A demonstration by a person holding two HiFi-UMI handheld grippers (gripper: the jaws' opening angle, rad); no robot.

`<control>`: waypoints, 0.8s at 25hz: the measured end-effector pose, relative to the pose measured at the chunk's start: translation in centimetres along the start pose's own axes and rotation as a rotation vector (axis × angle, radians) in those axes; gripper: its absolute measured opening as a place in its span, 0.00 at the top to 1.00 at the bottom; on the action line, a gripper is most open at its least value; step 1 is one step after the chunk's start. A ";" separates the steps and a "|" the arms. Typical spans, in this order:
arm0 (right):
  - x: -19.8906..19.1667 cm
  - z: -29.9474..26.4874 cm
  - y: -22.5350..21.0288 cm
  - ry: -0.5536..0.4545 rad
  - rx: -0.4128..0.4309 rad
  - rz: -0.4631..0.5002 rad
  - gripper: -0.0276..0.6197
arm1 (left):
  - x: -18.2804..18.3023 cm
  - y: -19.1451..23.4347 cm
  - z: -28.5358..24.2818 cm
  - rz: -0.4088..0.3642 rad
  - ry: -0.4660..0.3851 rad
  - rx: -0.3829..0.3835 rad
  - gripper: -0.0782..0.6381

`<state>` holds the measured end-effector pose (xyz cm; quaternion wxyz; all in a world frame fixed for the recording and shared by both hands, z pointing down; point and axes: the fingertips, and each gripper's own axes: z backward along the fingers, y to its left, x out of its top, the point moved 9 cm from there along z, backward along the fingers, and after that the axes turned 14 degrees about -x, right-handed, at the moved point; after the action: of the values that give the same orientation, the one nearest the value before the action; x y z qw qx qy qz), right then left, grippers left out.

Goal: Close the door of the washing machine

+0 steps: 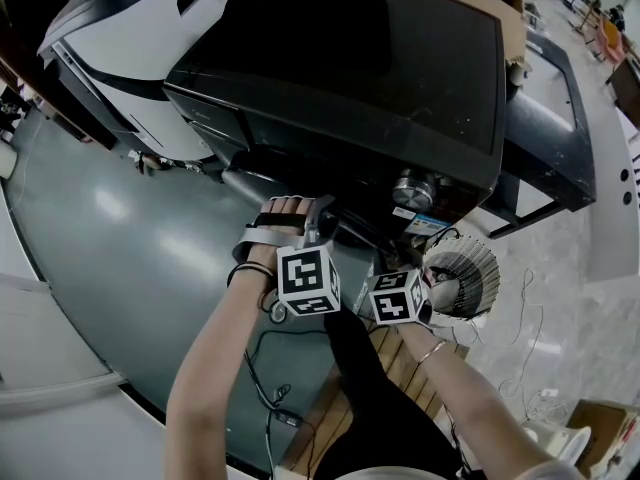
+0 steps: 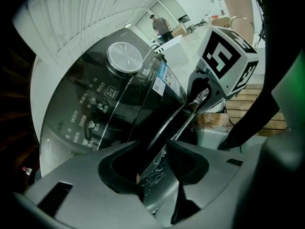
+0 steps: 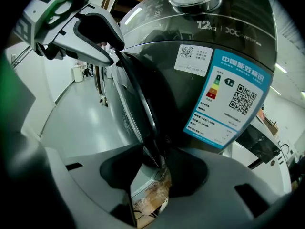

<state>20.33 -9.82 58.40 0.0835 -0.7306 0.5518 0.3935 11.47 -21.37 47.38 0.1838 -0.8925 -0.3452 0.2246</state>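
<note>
Fingers (image 2: 190,163) of the left gripper (image 2: 150,148) are standing wide apart, straddling the rim of the door (image 2: 172,122) without clamping it. That door is hanging slightly ajar on the front of the dark washer (image 1: 350,78), below the dial (image 2: 125,57). Further right, the right gripper (image 3: 159,152) is straddling the same rim, its fingers (image 3: 193,171) likewise spreading wide and gripping nothing

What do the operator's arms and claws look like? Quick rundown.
Left claw and right claw: grey shells, black inner pads, each with a white cube bearing black square markers. No sleeves; white strap and dark bands at the left wrist, thin bangle on the right.
</note>
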 end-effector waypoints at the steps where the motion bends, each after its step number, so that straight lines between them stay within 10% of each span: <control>1: 0.0 0.0 -0.1 -0.001 0.000 -0.003 0.71 | 0.0 -0.1 0.1 0.002 0.002 0.001 0.63; 20: 0.4 6.7 -0.4 -0.106 0.047 -0.010 0.72 | -1.3 -3.9 6.3 0.275 -0.015 0.118 0.66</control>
<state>17.53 -6.22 53.51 0.1316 -0.7093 0.5521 0.4181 5.23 -18.49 44.34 0.2008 -0.9173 -0.2074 0.2742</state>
